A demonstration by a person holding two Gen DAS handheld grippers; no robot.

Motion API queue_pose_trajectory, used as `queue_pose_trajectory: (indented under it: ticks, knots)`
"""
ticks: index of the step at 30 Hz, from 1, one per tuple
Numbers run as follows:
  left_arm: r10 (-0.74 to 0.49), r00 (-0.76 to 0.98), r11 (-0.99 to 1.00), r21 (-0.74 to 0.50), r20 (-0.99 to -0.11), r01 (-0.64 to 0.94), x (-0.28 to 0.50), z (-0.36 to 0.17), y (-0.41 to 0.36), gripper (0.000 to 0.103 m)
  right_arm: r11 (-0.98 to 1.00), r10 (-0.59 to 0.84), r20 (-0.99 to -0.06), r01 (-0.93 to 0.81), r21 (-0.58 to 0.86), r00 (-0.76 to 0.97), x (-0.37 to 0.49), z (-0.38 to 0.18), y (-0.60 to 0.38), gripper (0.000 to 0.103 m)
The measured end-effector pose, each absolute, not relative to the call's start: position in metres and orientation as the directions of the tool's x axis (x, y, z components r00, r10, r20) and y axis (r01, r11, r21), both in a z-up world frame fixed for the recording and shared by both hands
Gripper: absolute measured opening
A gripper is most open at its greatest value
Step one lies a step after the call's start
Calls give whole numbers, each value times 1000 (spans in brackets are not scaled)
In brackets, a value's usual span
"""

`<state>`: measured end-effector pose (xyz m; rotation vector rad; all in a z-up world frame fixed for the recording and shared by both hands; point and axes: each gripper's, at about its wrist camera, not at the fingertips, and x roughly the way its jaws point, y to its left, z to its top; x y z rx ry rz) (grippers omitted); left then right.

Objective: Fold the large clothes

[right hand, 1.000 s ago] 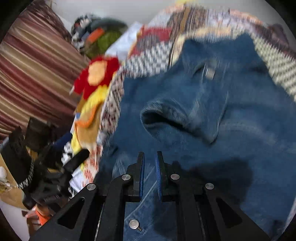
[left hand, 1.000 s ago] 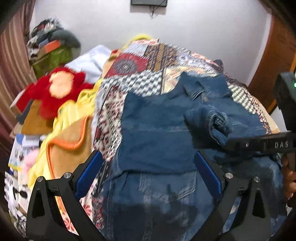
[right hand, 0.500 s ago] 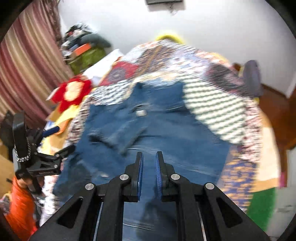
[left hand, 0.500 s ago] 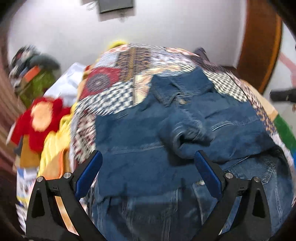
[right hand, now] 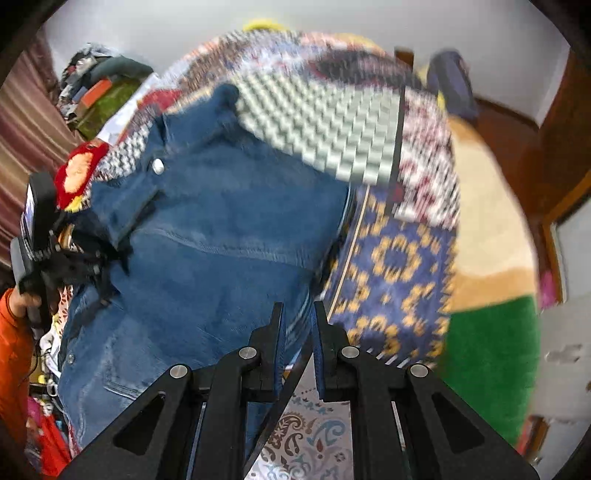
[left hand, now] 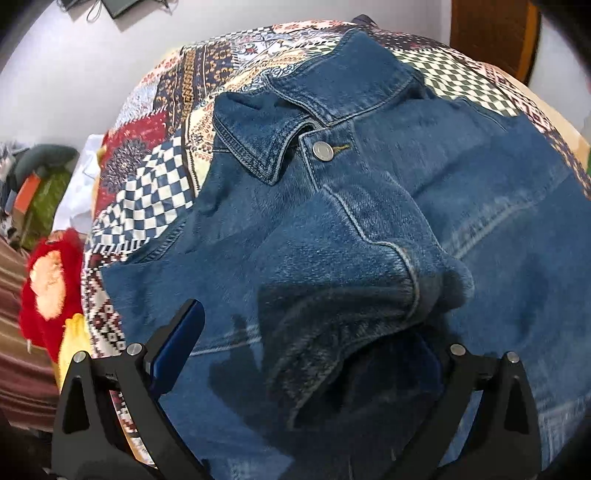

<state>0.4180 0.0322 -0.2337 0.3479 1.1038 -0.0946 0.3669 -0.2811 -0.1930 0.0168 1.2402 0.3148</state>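
Note:
A blue denim jacket (left hand: 369, 221) lies front-up on a patchwork bedspread (left hand: 147, 199), collar at the far end, silver button (left hand: 322, 151) fastened. One sleeve is folded across the chest, and its cuff (left hand: 369, 325) lies between the fingers of my left gripper (left hand: 314, 332). That gripper is open wide, close above the cloth; its right pad is hidden behind the cuff. My right gripper (right hand: 297, 314) is shut with nothing in it, over the right edge of the jacket (right hand: 221, 240). A hand (right hand: 22, 299) in an orange sleeve holds the left gripper at the left.
A red plush toy (left hand: 44, 280) and yellow cloth lie off the bed's left side, with a pile of clothes (left hand: 37, 184) behind. A wooden door (left hand: 491, 33) stands at the far right. A green mat (right hand: 491, 362) lies beyond the bedspread's right edge.
My left gripper has dropped closer to the jacket and rolled, so collar and folded sleeve fill its view. The right gripper has swung from the sleeve to the jacket's right edge. Neither gripper's jaws have changed.

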Motion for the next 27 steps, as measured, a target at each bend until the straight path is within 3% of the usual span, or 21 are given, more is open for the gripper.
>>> queue_pose_trajectory:
  ticks: [4,6,7,9,11,12,18,24,27]
  knots:
    - [86,504,939,238,-860,247,419,-236,30,99,952,264,-938,-219,215,226,366,-224,-274,10]
    - [38,527,939,211,-849,272,415,-231,30,79,949,266,-936,-234,211,233,365,-229,-270,10]
    - [10,520,942,182,-854,281,415,-229,30,64,949,264,-935,-239,208,236,365,-229,-269,10]
    - [9,537,950,174,-844,258,415,-223,31,51,950,262,-937,-236,207,233,366,-229,-270,10]
    - [47,573,959,198,-818,203,416,-212,38,18,951,261,-939,-226,211,224,366,-228,-271,10]
    - [52,577,966,187,-815,178,417,-209,45,13,952,261,-940,-221,212,221,367,-228,-272,10]
    - [-103,582,994,-107,-807,27,413,-188,118,14,955,246,-942,-223,195,229,366,-226,-270,10]
    - [-119,524,985,-167,-843,-45,386,-218,144,22,959,222,-947,-228,169,233,365,-227,-266,10]
    - [-223,451,954,-288,-864,-80,379,-247,158,22,960,222,-947,-220,172,232,365,-228,-266,10]
